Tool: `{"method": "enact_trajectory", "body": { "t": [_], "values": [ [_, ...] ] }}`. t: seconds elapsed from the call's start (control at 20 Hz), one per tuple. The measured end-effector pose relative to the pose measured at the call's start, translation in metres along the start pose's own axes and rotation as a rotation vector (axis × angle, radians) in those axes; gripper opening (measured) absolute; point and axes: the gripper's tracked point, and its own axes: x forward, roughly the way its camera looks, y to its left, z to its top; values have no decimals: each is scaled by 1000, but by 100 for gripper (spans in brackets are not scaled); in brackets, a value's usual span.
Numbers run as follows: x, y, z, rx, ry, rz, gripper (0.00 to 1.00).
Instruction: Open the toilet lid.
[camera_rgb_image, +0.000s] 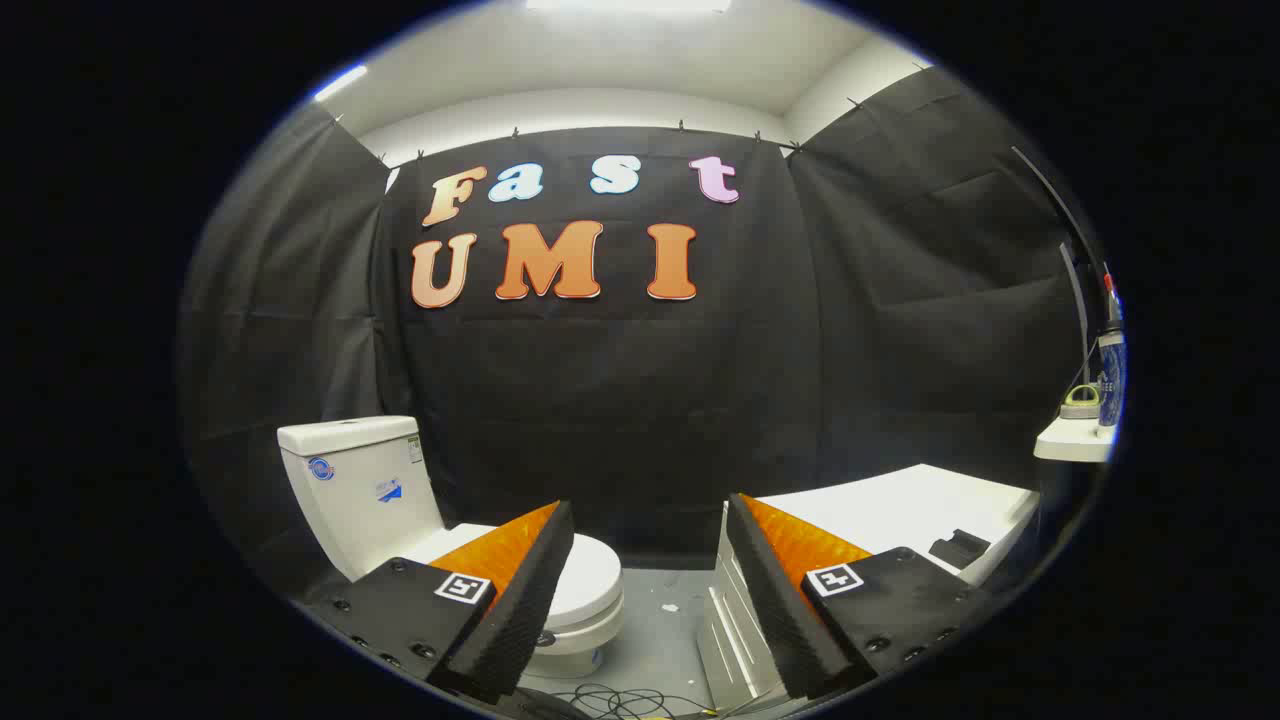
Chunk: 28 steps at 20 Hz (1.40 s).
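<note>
Beyond the wide-open gripper (648, 560), white toilet lid (590, 578) flat down.

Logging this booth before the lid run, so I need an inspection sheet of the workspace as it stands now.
Surface: grey floor, a few small specks on it.
Job's things: white toilet beyond the left finger, toilet lid down.
Clutter: dark flat object on the white unit beyond the right finger.
Grippers: gripper open, fingers apart, holding nothing, short of the toilet.
Cables: loose dark cables on the floor between the fingers.
Surroundings: black cloth walls; small white shelf with a bottle.
</note>
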Motion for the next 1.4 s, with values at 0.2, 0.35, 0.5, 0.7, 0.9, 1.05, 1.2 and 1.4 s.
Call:
{"method": "enact_trajectory", "body": {
  "t": [0.2,0.35,0.5,0.7,0.9,1.05,1.2,1.4],
  "values": [
    [-1,-1,0,0,-1,-1,99],
    [-1,0,1,0,0,0,99],
    [0,0,0,1,1,1,99],
    [-1,0,0,1,2,1,99],
    [-1,0,0,1,2,3,99],
    [0,-1,4,-6,-9,-1,99],
    [3,-8,9,-6,-25,-18,99],
    [15,-17,23,-15,-74,-44,99]
  ]
}}
